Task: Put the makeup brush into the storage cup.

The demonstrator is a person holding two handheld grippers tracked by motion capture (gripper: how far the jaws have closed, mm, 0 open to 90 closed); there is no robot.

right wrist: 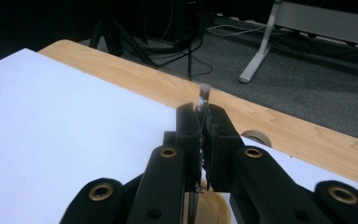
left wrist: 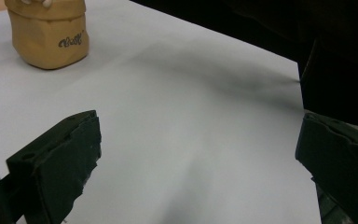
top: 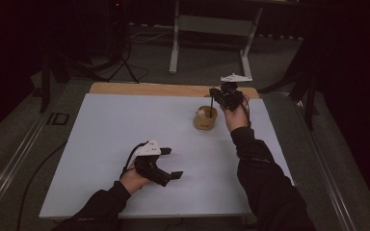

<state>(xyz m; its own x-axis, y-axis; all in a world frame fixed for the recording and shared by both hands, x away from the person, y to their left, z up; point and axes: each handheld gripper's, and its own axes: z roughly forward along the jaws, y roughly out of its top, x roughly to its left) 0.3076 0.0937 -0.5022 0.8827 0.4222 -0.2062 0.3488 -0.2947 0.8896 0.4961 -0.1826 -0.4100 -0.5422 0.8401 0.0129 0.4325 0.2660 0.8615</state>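
My left gripper (top: 166, 163) rests low over the white table (top: 101, 144), its jaws spread wide with nothing between them, pointing across the board toward my right. From its own camera the tan pouch-like holder (left wrist: 49, 35) stands well apart, up and to the left of those idle jaws. In the high view that holder (top: 205, 118) sits near the table's far edge, upright, with something pale showing at its mouth. Just beside and above it, my right gripper (top: 218, 96) is clamped tight on a thin dark stick-like tool (top: 211, 105), which hangs nearly vertical, its long axis up and down, the lower end over the holder's far rim. The right gripper view shows the tool (right wrist: 202, 100) pinched between the closed jaws, the holder's round mouth (right wrist: 209, 210) directly beneath. My right hand is plainly the nearer one; I judge the coming move to be a straight lowering into that opening.
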